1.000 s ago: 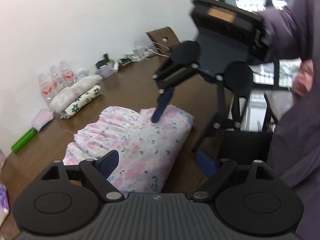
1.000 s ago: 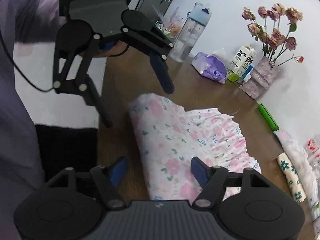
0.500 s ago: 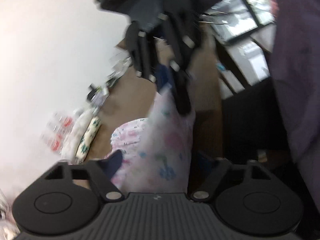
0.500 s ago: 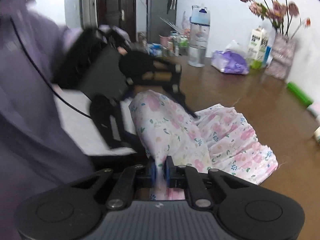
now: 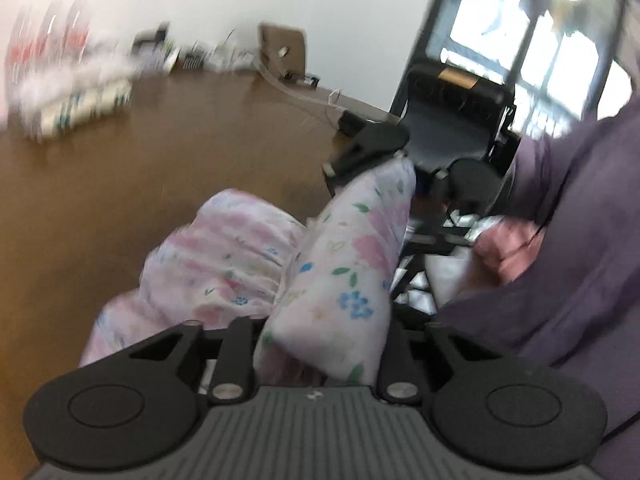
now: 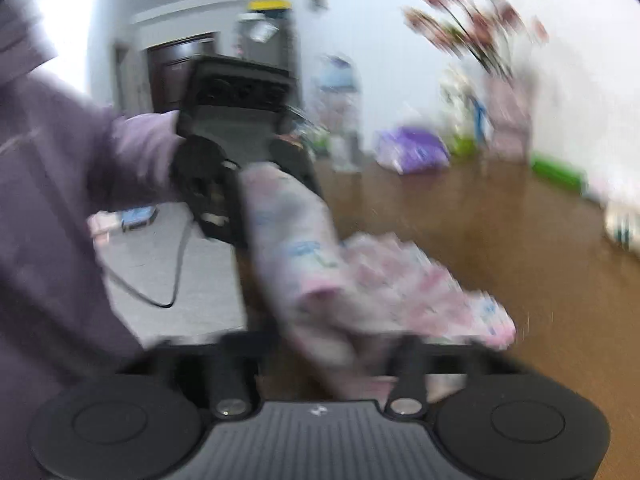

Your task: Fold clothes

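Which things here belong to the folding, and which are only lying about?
Belonging: floral garment; left tongs; right tongs, both gripping it.

Lying about: folded cloths; purple bag; flower vase; green object; table.

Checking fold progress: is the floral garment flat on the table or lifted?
Partly lifted: both grippers hold one edge of the floral garment up; the rest bunches on the table.

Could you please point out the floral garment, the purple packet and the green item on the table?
floral garment [image 5: 340,264], left wrist view, raised folded edge.
purple packet [image 6: 412,150], right wrist view, its middle.
green item [image 6: 556,170], right wrist view, its middle, blurred.
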